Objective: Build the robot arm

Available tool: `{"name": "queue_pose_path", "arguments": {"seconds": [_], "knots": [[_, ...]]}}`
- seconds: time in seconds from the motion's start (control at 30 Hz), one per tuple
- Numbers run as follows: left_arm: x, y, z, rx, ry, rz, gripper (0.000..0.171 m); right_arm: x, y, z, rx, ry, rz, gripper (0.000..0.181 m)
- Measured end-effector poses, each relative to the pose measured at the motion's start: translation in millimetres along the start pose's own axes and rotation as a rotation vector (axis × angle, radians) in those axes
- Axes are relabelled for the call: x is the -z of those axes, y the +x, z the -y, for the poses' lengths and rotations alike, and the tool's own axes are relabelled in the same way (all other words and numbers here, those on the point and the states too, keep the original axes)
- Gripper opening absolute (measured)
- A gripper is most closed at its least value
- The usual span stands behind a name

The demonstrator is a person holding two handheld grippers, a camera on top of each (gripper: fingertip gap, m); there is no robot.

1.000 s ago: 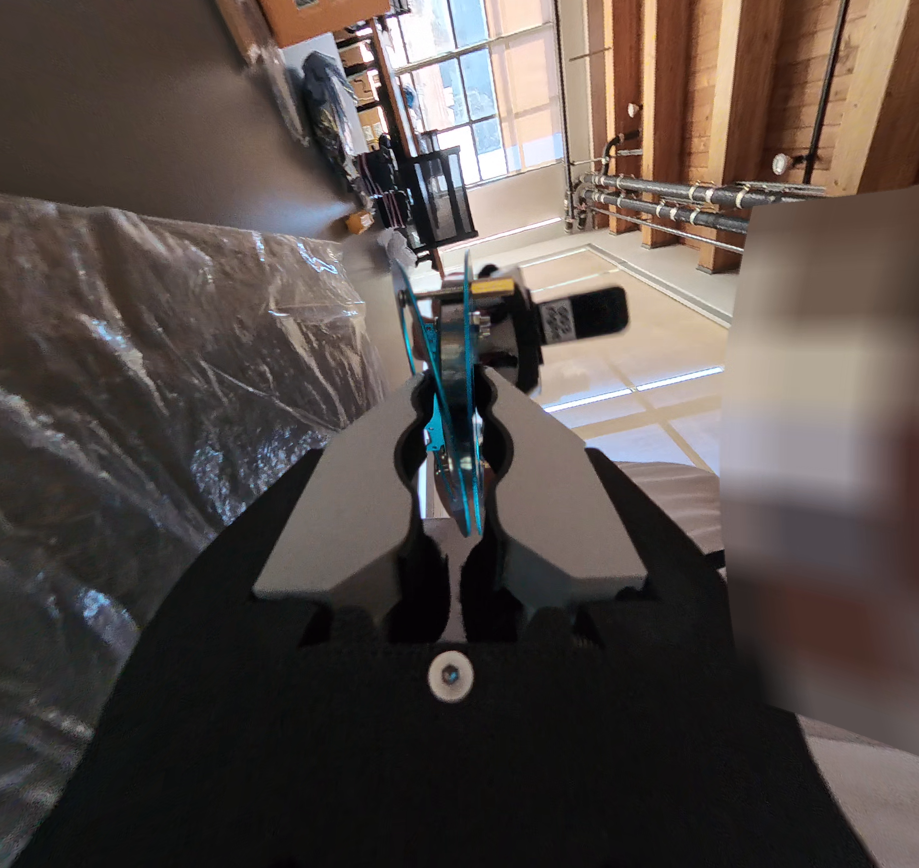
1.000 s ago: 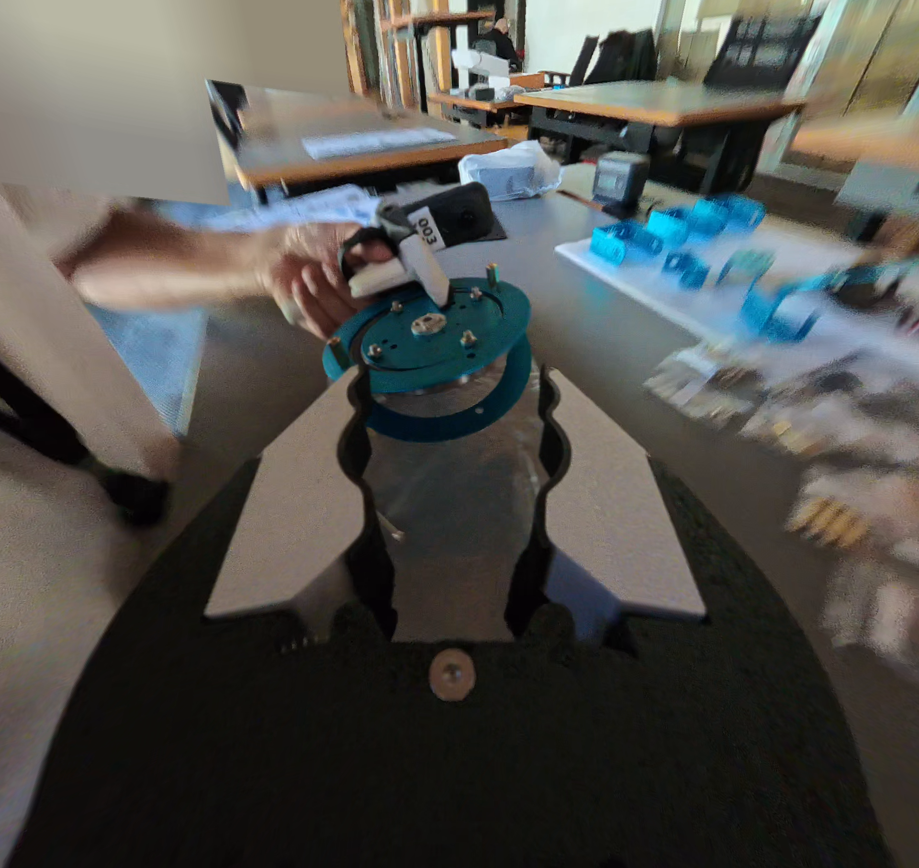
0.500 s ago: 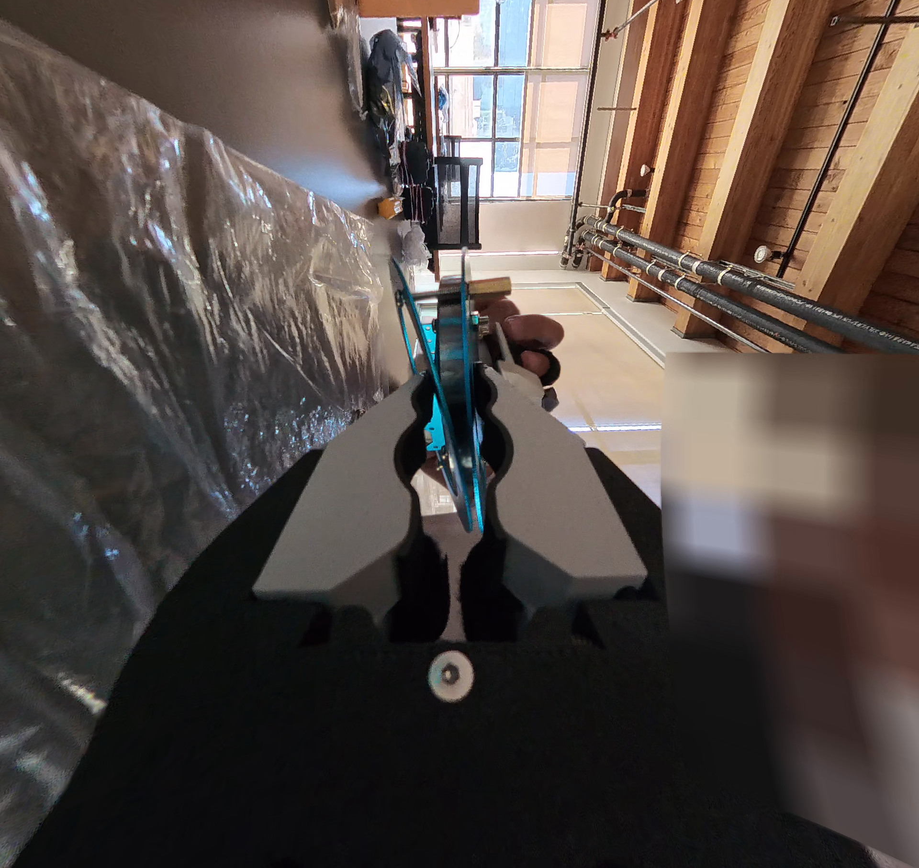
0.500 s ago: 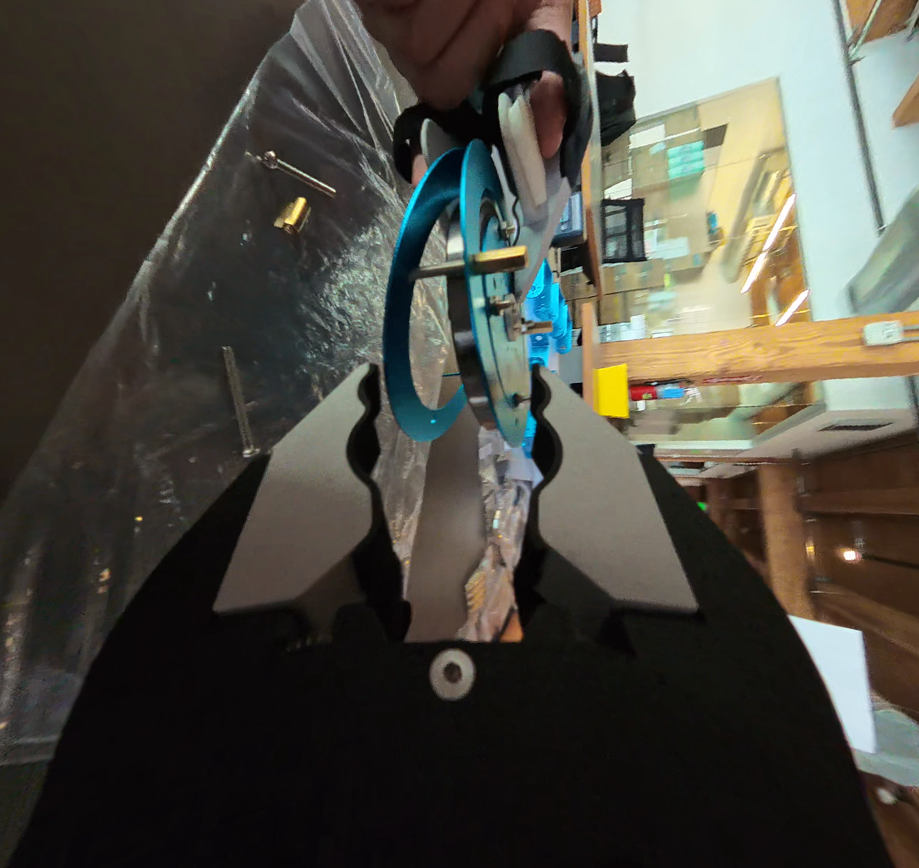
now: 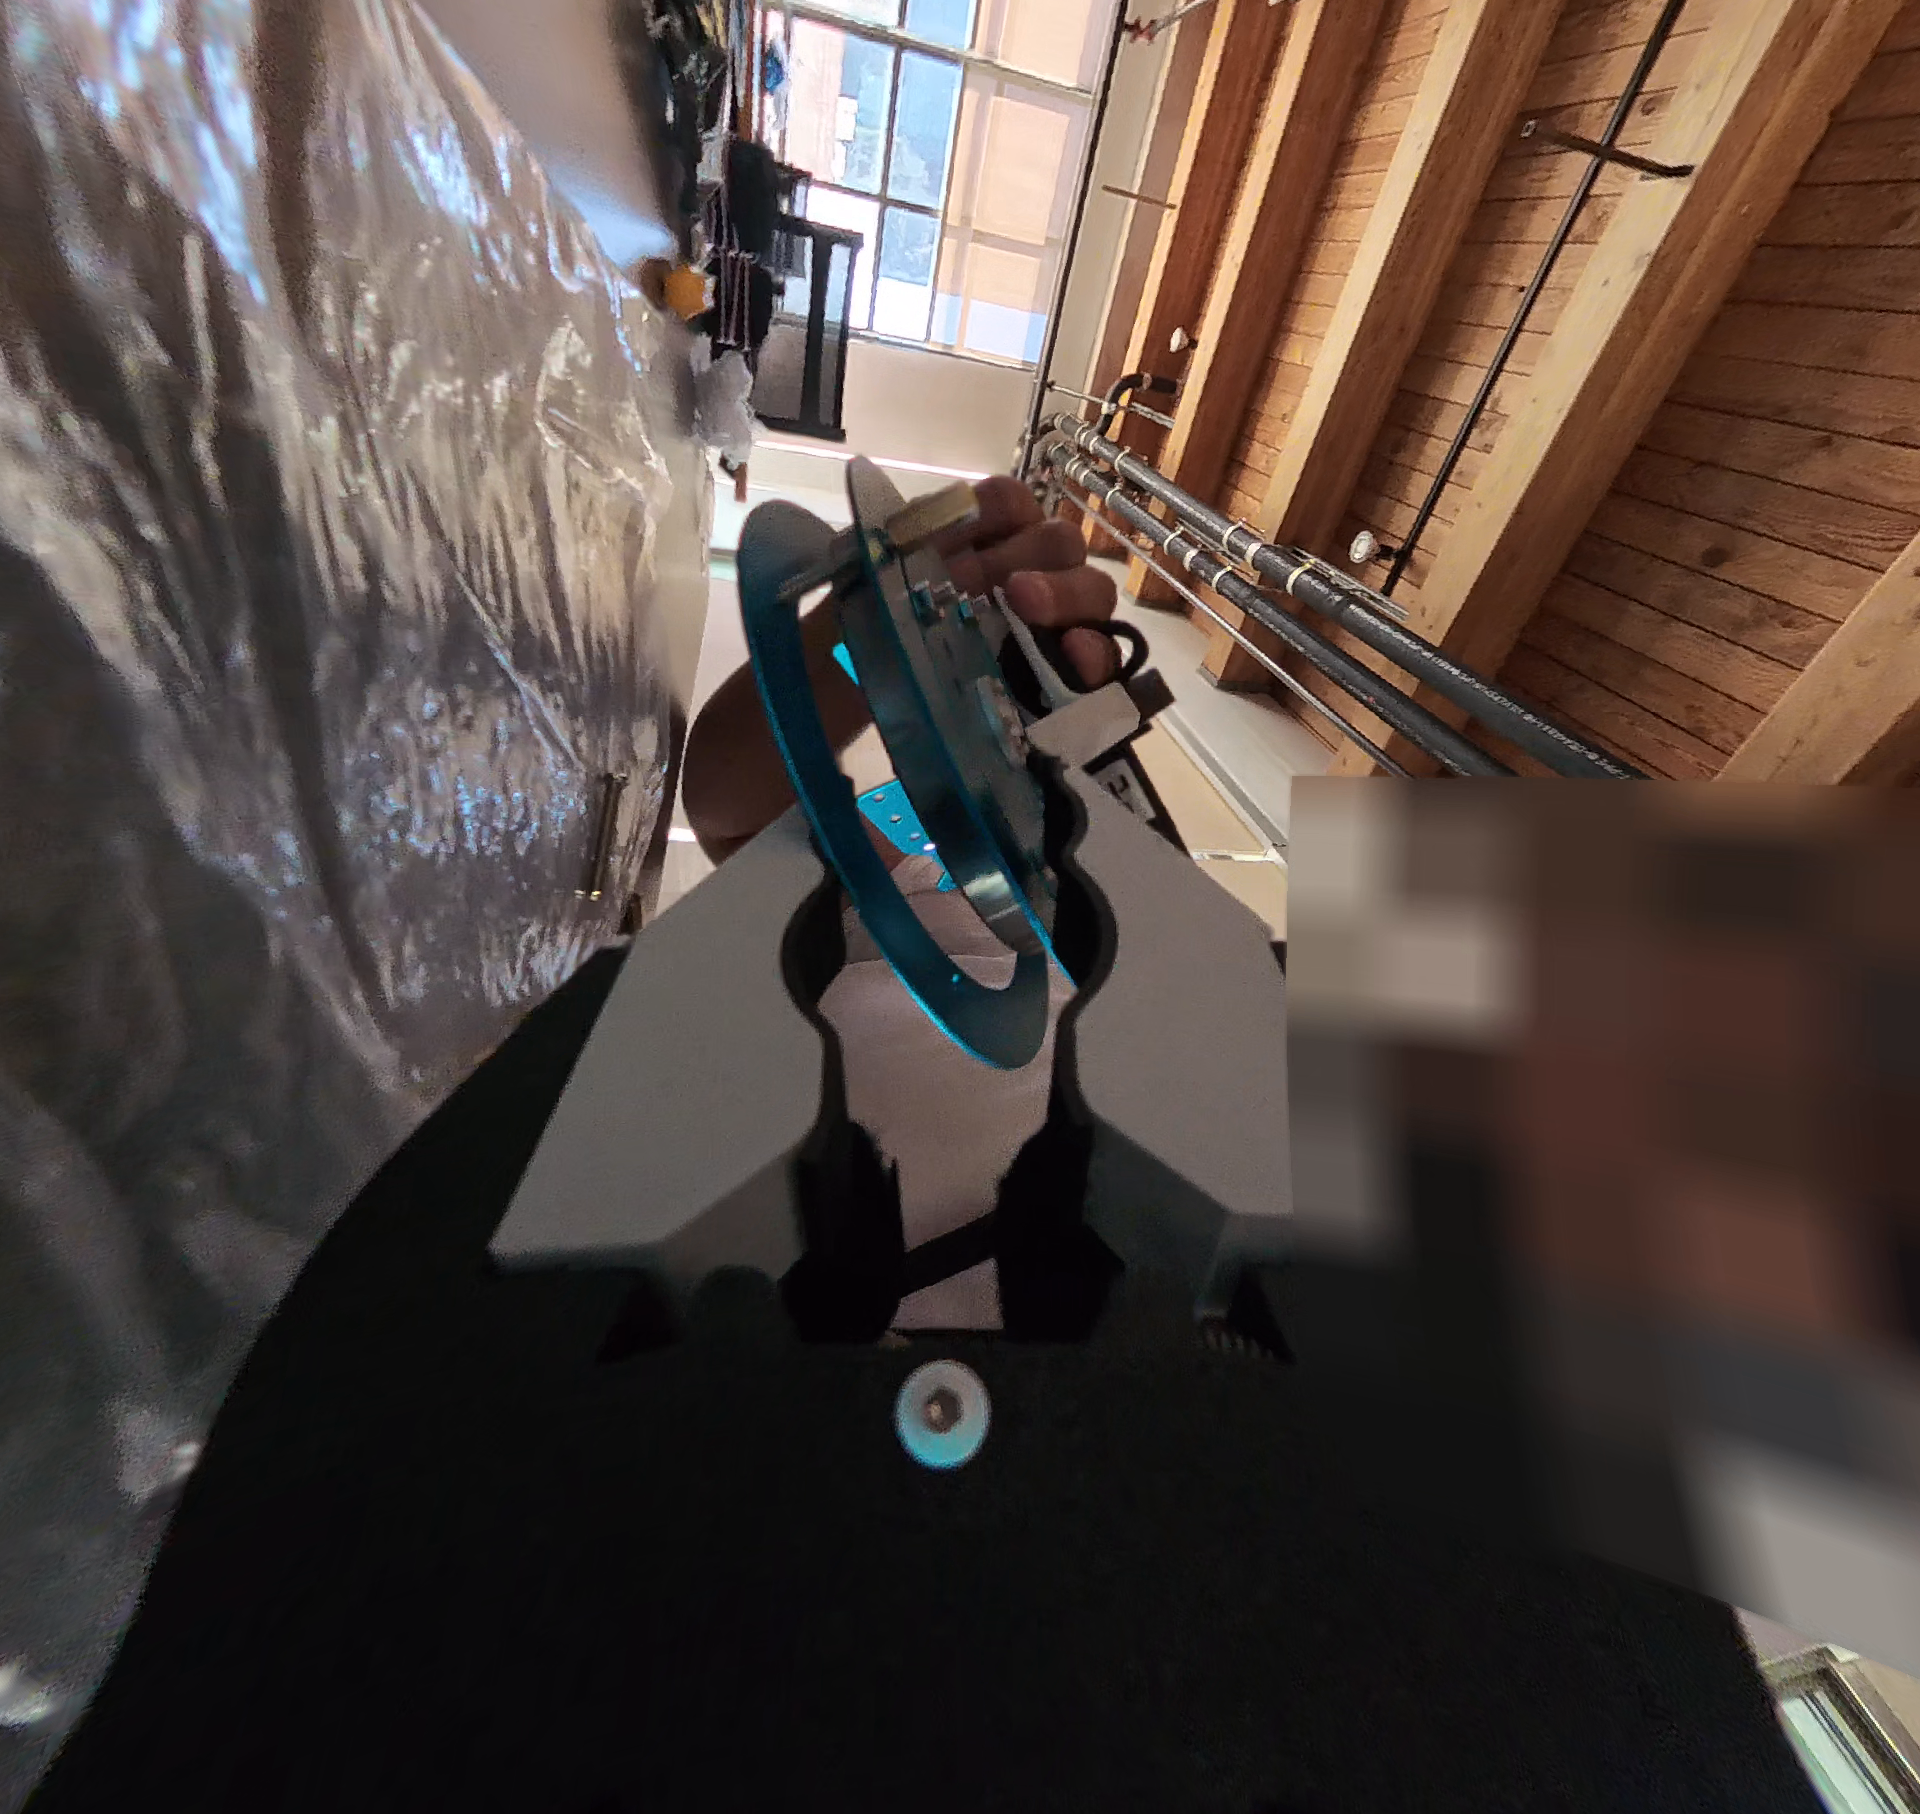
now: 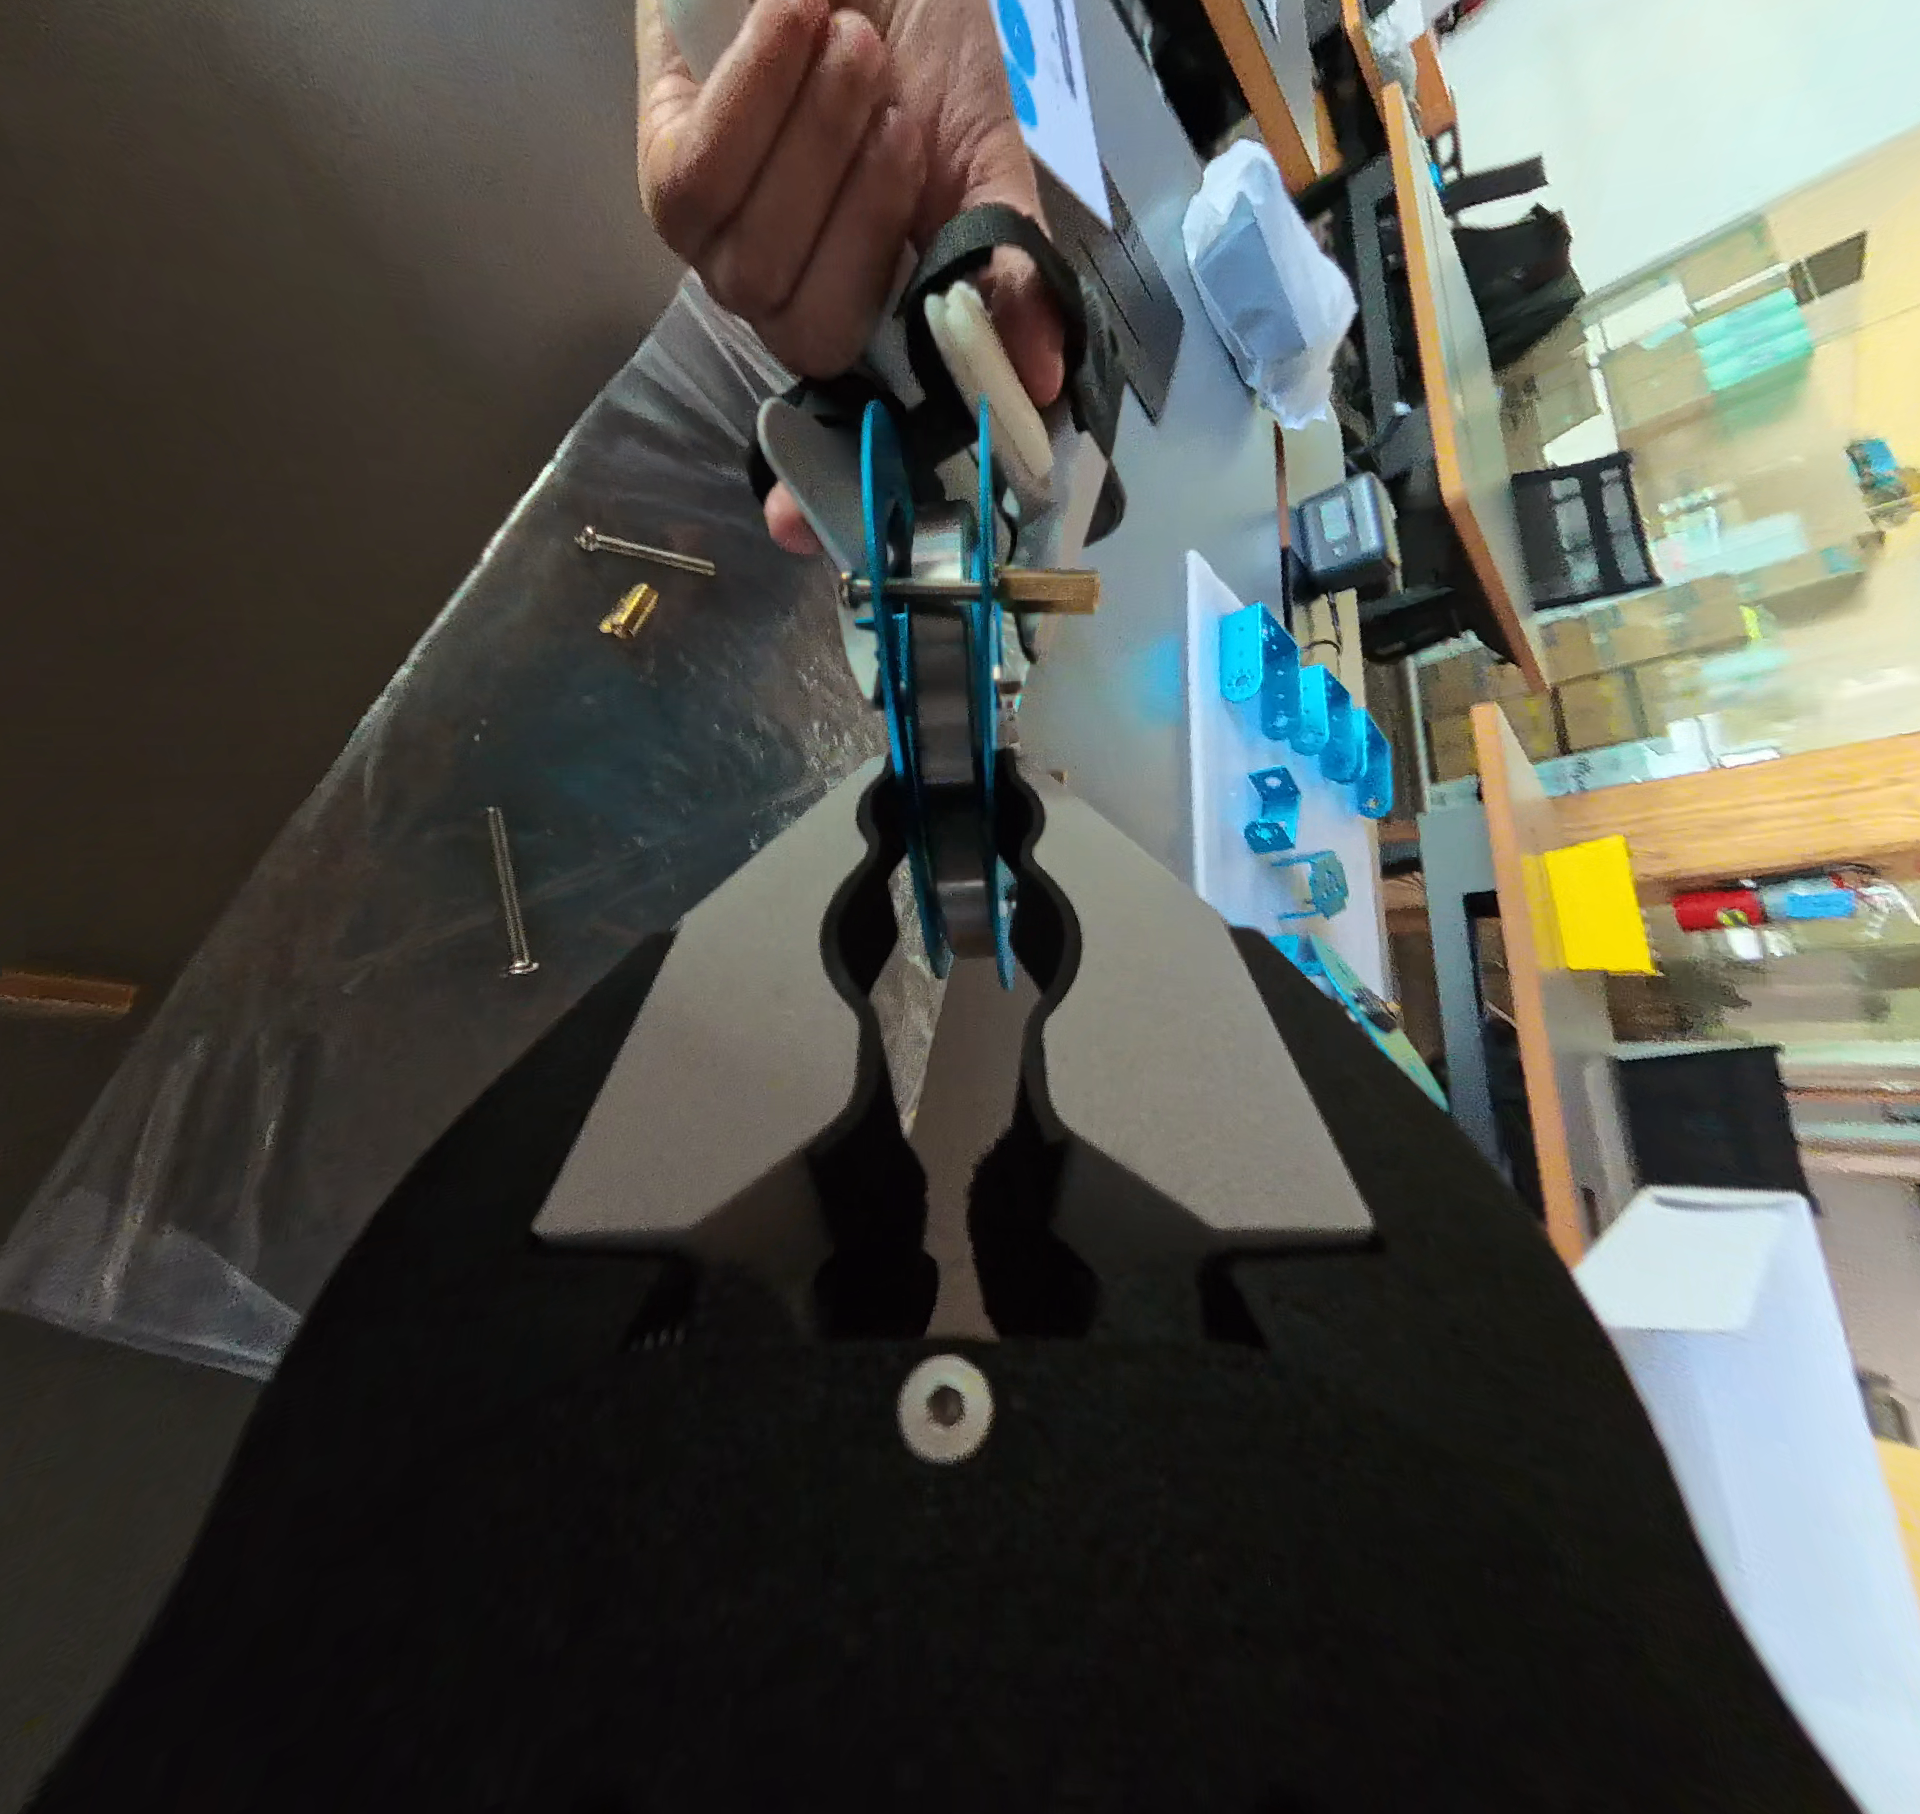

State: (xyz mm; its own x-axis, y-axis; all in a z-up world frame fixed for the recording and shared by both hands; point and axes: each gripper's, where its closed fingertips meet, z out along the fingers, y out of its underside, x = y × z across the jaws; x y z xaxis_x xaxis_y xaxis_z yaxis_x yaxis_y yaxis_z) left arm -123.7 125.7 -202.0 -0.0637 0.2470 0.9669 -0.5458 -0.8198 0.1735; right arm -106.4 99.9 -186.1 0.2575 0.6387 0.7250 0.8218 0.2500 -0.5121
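Blue disc assembly (image 6: 940, 725): two thin blue plates sandwiching a dark round core, pinned by a screw that carries a brass standoff (image 6: 1049, 588) jutting toward 3 o'clock. It is held in the air edge-on, above a grey table (image 6: 1143, 517). Right gripper (image 6: 951, 798): grey fingers clenched on the lower rim of the assembly, one on each outer plate. Left gripper (image 5: 935, 819): jaws stand apart, wider than the assembly; the tilted blue ring hangs in the gap and lies against the right-hand finger only, so nothing is pinched. From the right wrist view, a hand (image 6: 821, 133) grips the left gripper's handle at 12 o'clock, and its fingers sit either side of the upper rim. Clear plastic sheet (image 6: 416, 933), at 9 o'clock of the assembly, bears a long screw (image 6: 509, 891), a shorter screw (image 6: 644, 551) and a loose brass spacer (image 6: 629, 611). White tray (image 6: 1216, 725), at 3 o'clock, carries several blue brackets (image 6: 1299, 694). Yellow block (image 6: 1590, 902) lies farther out at 3 o'clock. From the left wrist view, dark pipes (image 5: 1299, 580) and wooden beams (image 5: 1455, 206) fill 2 o'clock, with a paned window (image 5: 935, 102) at 12 o'clock.
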Motion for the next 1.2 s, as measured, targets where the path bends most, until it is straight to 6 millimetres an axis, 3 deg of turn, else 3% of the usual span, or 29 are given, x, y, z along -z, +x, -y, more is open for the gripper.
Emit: {"name": "queue_pose_path", "arguments": {"seconds": [0.3,0.53,0.67,0.83,1.13,1.2], "knots": [[4,0,-8,0.017,0.085,0.005,0.029,0,4,5,-0.026,0.069,0.081,0.014],[-4,4,-47,0.218,0.152,-0.084,0.030,22,-6,32,-0.210,0.151,0.308,0.014],[-3,7,-42,0.252,0.150,-0.079,0.034,19,1,28,-0.302,0.177,0.402,0.014],[3,-3,-36,0.273,0.138,0.022,0.044,8,1,20,-0.356,0.153,0.499,0.014],[12,-13,-30,0.263,0.146,0.101,0.048,-5,-1,15,-0.395,0.127,0.554,0.014],[12,-9,-27,0.279,0.168,0.083,0.056,-5,0,14,-0.372,0.120,0.540,0.014]]}}
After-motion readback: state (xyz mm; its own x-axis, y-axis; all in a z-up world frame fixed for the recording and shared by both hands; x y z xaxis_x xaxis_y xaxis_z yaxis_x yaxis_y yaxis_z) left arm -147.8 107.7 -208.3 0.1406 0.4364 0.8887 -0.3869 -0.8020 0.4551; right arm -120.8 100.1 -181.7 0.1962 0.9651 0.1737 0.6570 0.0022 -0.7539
